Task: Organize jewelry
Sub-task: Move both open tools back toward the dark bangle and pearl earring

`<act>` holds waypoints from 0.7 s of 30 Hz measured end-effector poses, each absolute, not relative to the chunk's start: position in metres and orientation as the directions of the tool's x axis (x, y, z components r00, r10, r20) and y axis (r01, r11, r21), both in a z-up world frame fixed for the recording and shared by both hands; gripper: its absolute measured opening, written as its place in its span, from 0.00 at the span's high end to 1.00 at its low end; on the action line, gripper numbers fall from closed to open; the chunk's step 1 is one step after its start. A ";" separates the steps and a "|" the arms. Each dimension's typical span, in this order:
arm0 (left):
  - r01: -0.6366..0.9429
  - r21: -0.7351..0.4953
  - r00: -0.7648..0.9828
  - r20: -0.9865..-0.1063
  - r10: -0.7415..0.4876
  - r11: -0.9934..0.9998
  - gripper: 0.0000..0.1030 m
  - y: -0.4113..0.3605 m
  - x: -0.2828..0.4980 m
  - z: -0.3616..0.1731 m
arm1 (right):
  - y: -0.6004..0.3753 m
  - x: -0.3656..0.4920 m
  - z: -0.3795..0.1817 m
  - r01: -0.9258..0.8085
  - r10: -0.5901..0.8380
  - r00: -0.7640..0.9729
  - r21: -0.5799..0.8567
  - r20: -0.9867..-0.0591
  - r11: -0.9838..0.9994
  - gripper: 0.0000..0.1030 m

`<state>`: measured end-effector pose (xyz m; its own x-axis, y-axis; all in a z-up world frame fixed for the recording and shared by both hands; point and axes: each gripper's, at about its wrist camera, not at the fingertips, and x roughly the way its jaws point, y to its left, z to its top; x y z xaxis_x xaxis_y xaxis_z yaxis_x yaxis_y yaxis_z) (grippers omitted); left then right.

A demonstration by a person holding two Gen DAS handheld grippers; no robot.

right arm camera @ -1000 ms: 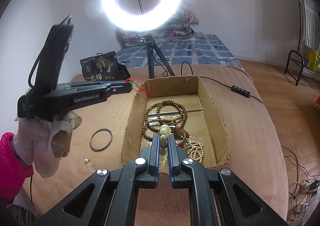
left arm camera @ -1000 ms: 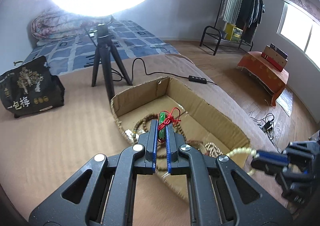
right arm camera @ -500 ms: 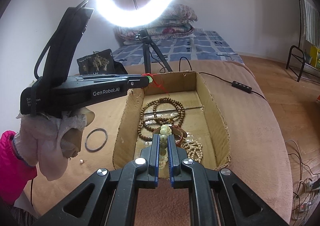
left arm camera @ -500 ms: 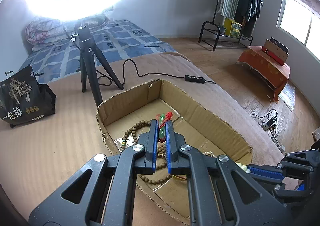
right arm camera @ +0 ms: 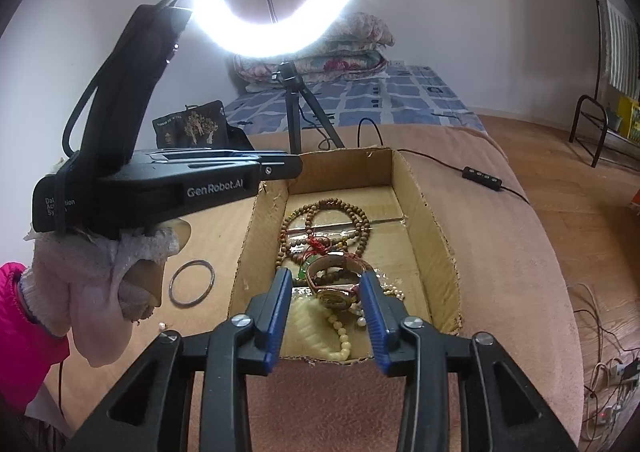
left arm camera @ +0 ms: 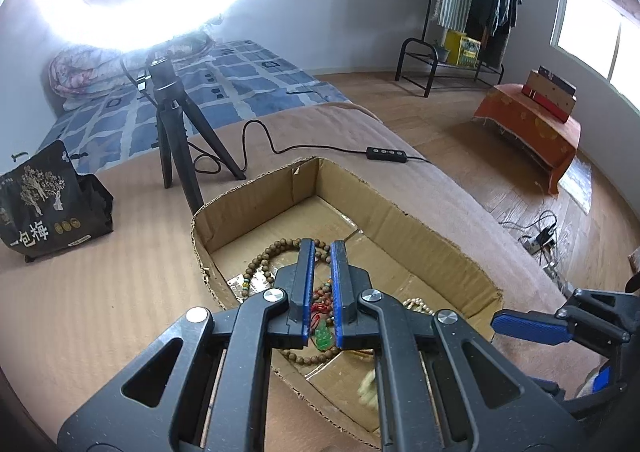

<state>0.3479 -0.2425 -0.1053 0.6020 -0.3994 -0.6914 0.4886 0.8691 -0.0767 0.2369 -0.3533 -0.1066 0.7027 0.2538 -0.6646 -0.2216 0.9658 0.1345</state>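
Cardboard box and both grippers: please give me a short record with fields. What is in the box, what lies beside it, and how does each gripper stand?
box: cardboard box, top open, on a brown cover
in box: brown bead strings; green pendant on a red cord; pale bracelet
beside box: metal ring and small pearl, on its left side
left gripper: over the box, jaws slightly apart, holds nothing
right gripper: at the near end of the box, jaws wide apart, holds nothing
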 end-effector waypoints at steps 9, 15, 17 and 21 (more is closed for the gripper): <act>0.476 -0.083 0.617 -0.678 -0.400 0.875 0.51 -0.234 0.341 -0.101 | -0.346 0.232 -0.108 -0.218 0.233 0.705 0.109 -0.669 0.970 0.30; 0.473 -0.071 0.622 -0.679 -0.390 0.878 0.49 -0.220 0.330 -0.094 | -0.342 0.219 -0.100 -0.194 0.208 0.731 0.095 -0.651 0.977 0.06; 0.468 -0.075 0.627 -0.674 -0.390 0.881 0.45 -0.210 0.324 -0.090 | -0.341 0.215 -0.097 -0.186 0.206 0.739 0.100 -0.642 0.978 0.01; 0.464 -0.066 0.636 -0.669 -0.384 0.883 0.41 -0.189 0.314 -0.082 | -0.335 0.207 -0.092 -0.170 0.191 0.750 0.094 -0.633 0.981 0.00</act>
